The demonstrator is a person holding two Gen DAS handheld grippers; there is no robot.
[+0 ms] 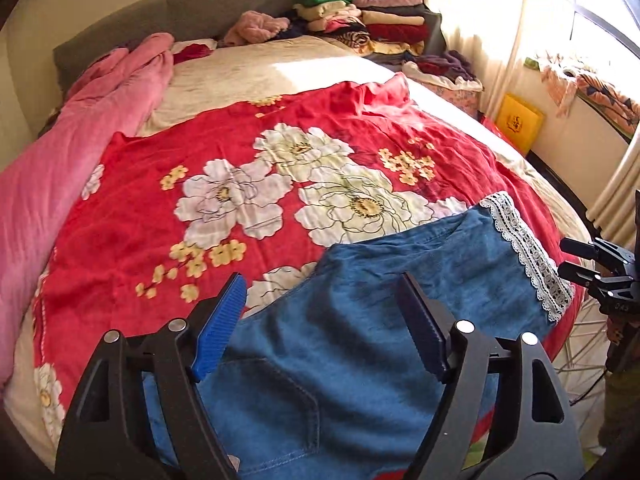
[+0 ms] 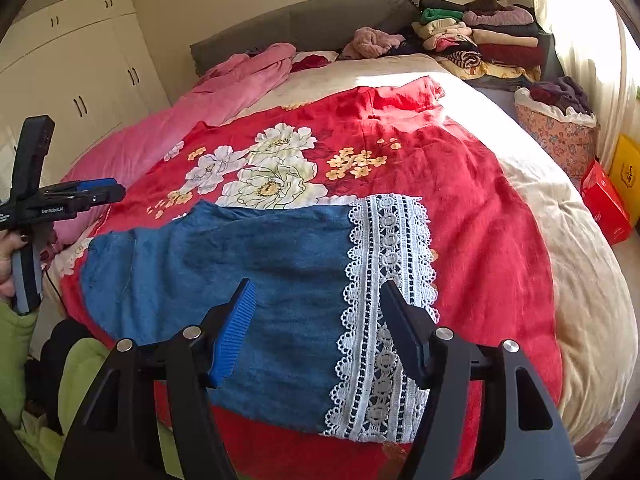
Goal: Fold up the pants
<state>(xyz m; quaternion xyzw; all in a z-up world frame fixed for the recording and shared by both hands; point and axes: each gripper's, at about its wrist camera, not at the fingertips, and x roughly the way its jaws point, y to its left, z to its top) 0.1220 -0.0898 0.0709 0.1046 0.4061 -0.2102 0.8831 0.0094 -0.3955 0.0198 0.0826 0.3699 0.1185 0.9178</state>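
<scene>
The left gripper [image 1: 320, 320] hangs over blue denim pants [image 1: 360, 340], its jaws spread wide and clear of the cloth. The pants lie flat on a red floral bedspread [image 1: 200, 128], their white lace hem [image 1: 524, 252] toward the right. A pink blanket [image 1: 80, 140] runs along the bed's left side, and the right gripper [image 1: 592, 268] shows at the right edge

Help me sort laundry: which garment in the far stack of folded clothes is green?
The green top near the top of the left pile; its neighbours are black, cream, pink and dark red.
</scene>
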